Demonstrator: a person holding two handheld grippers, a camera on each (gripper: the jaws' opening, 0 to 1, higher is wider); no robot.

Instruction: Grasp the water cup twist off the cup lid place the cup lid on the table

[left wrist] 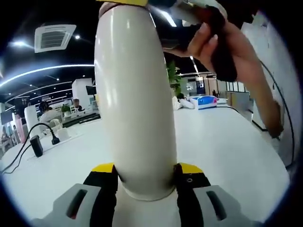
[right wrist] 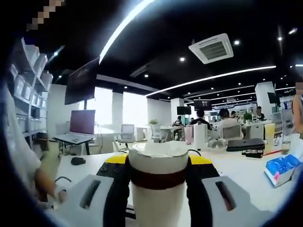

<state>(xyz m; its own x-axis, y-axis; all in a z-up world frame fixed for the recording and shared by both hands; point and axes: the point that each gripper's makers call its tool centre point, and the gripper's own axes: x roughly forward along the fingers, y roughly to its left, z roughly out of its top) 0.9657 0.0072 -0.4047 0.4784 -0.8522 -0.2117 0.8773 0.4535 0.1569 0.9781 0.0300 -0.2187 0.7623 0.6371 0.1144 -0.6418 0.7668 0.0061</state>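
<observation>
Your water cup [left wrist: 135, 99] runs off the top edge in the left gripper view — its lid [right wrist: 158, 150] is partly hidden there behind the hand [left wrist: 222, 42]; distant desks stay blurred.

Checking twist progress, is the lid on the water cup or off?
Seemingly on: right claw grips the lid at the water cup's top; seam hidden.

Open-plan office. Black ceiling w/ LED strips [right wrist: 213, 78] and AC vent [right wrist: 214, 48] upper right. Rows of white desks [right wrist: 246, 165], monitors [right wrist: 82, 122] at left, laptop [right wrist: 245, 144] right of centre, people seated [right wrist: 227, 119] mid-frame. Shelving w/ bins [right wrist: 28, 71] far left. Left gripper view: white worktop [left wrist: 227, 146], cables [left wrist: 28, 142] at left, plant [left wrist: 173, 75] at centre.
</observation>
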